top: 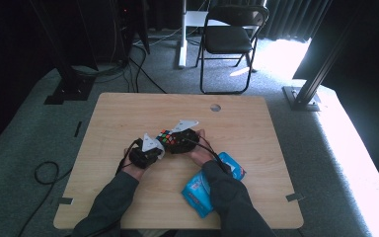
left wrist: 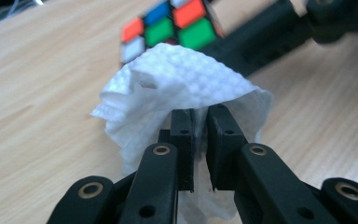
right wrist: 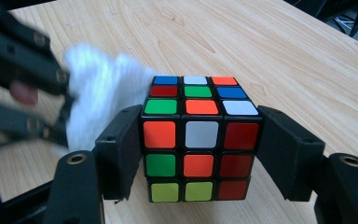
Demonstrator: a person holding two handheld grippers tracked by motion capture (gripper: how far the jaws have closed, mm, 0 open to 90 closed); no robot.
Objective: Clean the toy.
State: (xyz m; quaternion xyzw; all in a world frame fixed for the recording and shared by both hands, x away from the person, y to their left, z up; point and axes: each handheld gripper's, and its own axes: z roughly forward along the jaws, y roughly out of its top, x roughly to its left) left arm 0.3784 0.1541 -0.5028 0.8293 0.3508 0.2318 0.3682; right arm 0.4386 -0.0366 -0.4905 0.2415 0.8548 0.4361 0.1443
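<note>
Dark grey-green sleeves [top: 227, 195]; black grippers with brass-ringed screws [left wrist: 161, 150], grey triangular plates [top: 150, 143].

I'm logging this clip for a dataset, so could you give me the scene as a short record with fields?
work in hand: wiping a puzzle cube with a tissue
left hand-held gripper: shut on a white tissue, held against the cube
right hand-held gripper: jaws clamped on two opposite sides of the puzzle cube
cube position: held close above the table, near its middle
also on table: blue wipes pack under the right forearm
background: folding chair beyond the table
</note>
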